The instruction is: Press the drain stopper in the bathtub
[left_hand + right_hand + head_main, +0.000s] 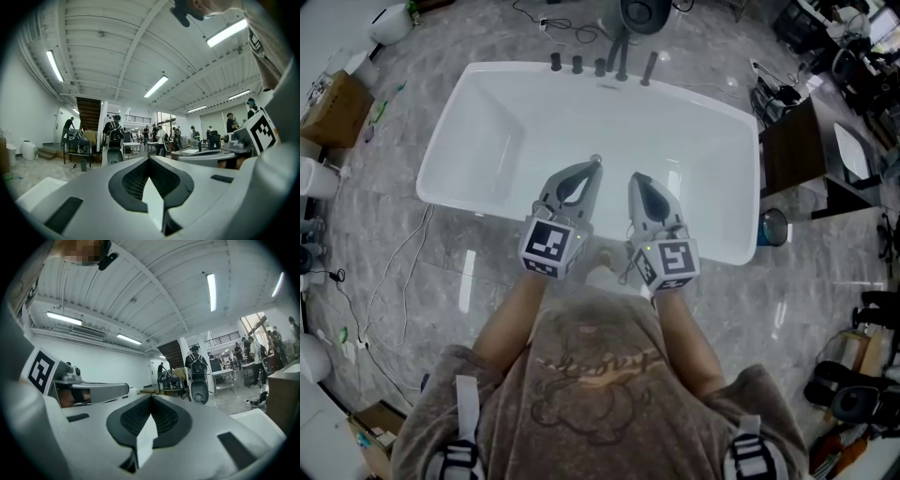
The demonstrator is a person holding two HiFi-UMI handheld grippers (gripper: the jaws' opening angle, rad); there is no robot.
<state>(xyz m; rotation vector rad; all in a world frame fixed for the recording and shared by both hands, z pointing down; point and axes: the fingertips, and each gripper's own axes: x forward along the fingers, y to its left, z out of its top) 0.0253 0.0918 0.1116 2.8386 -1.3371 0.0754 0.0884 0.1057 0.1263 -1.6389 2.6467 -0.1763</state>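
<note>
A white bathtub (487,141) lies on the grey marble floor in the head view. A small round grey drain stopper (596,157) shows on the tub's floor, just past the tip of my left gripper (595,169). The left gripper is shut and holds nothing. My right gripper (637,180) hangs beside it over the tub's near side, also shut and holding nothing. In the left gripper view the left gripper (149,159) points level into the room, tips together. The right gripper (151,398) does the same in the right gripper view. Neither gripper view shows the stopper.
Dark taps and a spout (600,66) stand on the tub's far rim. To the right are a dark wooden cabinet (787,141) and a blue bin (773,227). A cardboard box (333,108) and cables (394,272) lie at the left. Several people (159,138) stand far off.
</note>
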